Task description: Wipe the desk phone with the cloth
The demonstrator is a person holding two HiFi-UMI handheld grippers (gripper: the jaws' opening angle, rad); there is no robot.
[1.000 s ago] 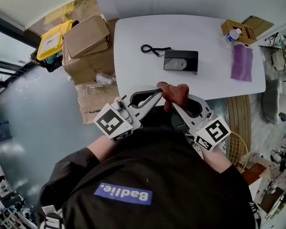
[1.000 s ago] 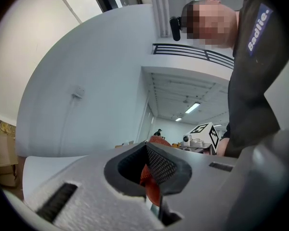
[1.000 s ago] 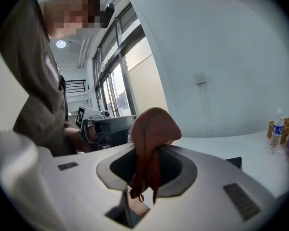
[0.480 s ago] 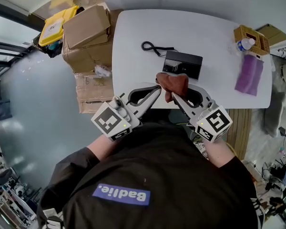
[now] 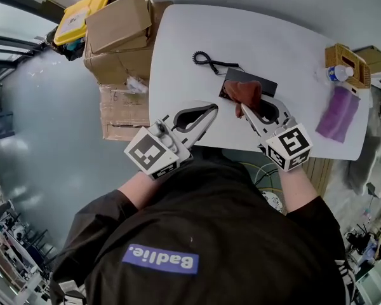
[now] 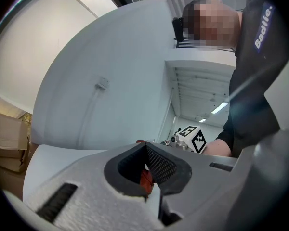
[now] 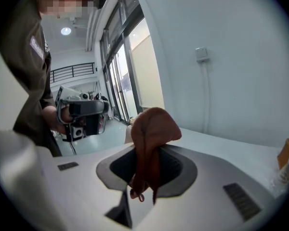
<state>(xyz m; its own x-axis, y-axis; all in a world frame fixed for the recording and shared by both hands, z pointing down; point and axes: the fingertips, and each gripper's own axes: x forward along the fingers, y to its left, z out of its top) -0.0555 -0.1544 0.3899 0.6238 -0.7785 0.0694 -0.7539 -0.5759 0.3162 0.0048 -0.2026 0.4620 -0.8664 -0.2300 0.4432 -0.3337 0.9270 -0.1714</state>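
Note:
The black desk phone (image 5: 261, 82) lies on the white table (image 5: 178, 49), its coiled cord (image 5: 204, 60) trailing to the left. My right gripper (image 5: 244, 104) is shut on a brown cloth (image 5: 246, 91) that rests over the phone's near left part. In the right gripper view the cloth (image 7: 151, 134) bunches up out of the shut jaws (image 7: 145, 179) and hides the phone. My left gripper (image 5: 211, 108) hovers at the table's near edge, left of the phone, shut with nothing held. In the left gripper view the jaws (image 6: 147, 178) meet, and the phone is out of sight.
A purple cloth (image 5: 338, 114) lies at the table's right end, beside a wicker basket (image 5: 349, 57) and a bottle (image 5: 336, 74). Cardboard boxes (image 5: 117, 24) and a yellow case (image 5: 76, 19) stand on the floor left of the table.
My right gripper has carried the brown cloth forward from the table's near edge onto the phone. The left gripper stayed near the edge.

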